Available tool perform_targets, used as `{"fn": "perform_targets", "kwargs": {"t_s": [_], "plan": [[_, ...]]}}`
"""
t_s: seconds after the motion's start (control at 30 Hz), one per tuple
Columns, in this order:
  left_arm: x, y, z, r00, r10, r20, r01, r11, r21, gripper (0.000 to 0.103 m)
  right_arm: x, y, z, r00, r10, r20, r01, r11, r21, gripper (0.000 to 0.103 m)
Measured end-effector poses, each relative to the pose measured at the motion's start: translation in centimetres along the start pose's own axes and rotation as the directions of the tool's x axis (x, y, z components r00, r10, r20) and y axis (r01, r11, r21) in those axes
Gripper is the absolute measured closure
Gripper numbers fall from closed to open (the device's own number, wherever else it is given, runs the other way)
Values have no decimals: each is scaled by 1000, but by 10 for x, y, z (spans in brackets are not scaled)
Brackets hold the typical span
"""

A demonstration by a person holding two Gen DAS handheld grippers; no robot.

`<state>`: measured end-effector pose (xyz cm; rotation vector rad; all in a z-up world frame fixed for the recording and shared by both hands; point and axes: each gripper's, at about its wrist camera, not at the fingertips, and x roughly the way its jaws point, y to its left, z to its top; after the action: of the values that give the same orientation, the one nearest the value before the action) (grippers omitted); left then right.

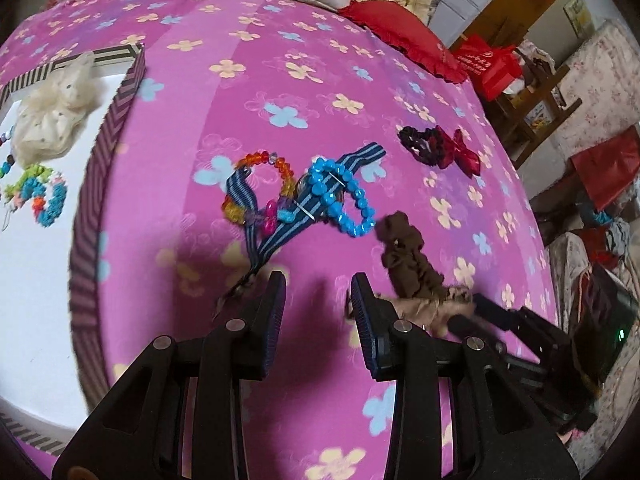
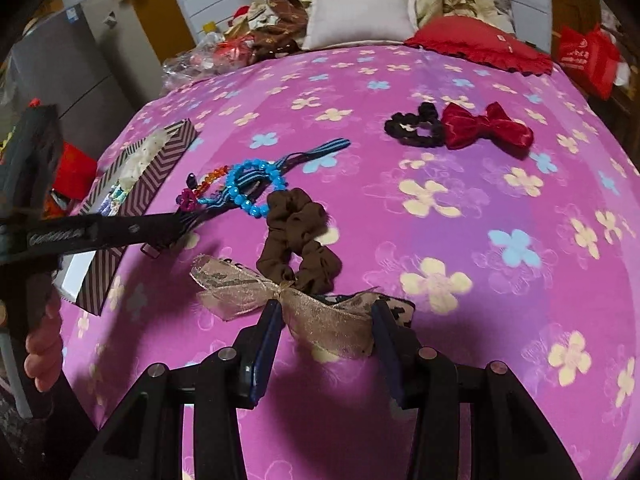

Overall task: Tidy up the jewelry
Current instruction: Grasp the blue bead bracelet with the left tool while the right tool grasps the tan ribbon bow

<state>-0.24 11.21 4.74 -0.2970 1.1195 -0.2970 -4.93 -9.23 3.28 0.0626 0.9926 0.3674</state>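
My left gripper [image 1: 320, 292] hangs open over the pink flowered bedspread [image 1: 280, 80], with nothing between its fingers. Just beyond it lies a blue striped headband [image 1: 276, 220] tangled with an orange bead bracelet [image 1: 280, 168] and a blue bead bracelet [image 1: 340, 196]. My right gripper [image 2: 326, 312] stands open astride one wing of a sheer beige bow [image 2: 320, 316] lying on the bed. A brown scrunchie [image 2: 300, 240] touches that bow. Farther back rest a black scrunchie [image 2: 412, 128] and a red bow [image 2: 488, 126]. The left gripper [image 2: 176, 220] also shows in the right wrist view, reaching in beside the headband.
A striped box [image 1: 116, 120] with a white inside sits at the left, holding a cream scrunchie [image 1: 56, 116] and a multicoloured scrunchie [image 1: 44, 196]. Pillows [image 2: 360, 12] and a red cushion [image 2: 476, 44] line the head of the bed. Red bags [image 1: 492, 64] and clutter stand beyond its right edge.
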Motion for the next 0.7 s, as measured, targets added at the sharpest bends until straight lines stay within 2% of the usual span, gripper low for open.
{"fn": "perform_targets", "kwargs": {"t_s": [0.1, 0.37, 0.53, 0.6, 0.63, 0.7], "plan": [[14, -3, 13, 1000, 10, -25, -11, 1000, -10, 70, 0, -2, -3, 1000, 13, 15, -13, 1000, 8, 59], [56, -25, 39, 996, -14, -93, 16, 1000, 19, 70, -10, -22, -13, 999, 27, 43, -30, 997, 69, 59], [66, -38, 51, 996, 60, -63, -56, 996, 71, 71, -15, -30, -15, 998, 32, 54, -37, 995, 94, 59], [69, -35, 58, 994, 96, -49, -92, 992, 82, 81, -15, -32, -16, 998, 32, 54, -37, 994, 102, 59], [71, -32, 62, 994, 94, -49, -90, 993, 76, 82, -15, -33, -16, 998, 32, 53, -37, 994, 105, 59], [74, -25, 70, 993, 106, -54, -103, 993, 61, 92, -14, -33, -18, 998, 35, 50, -40, 993, 108, 59]]}}
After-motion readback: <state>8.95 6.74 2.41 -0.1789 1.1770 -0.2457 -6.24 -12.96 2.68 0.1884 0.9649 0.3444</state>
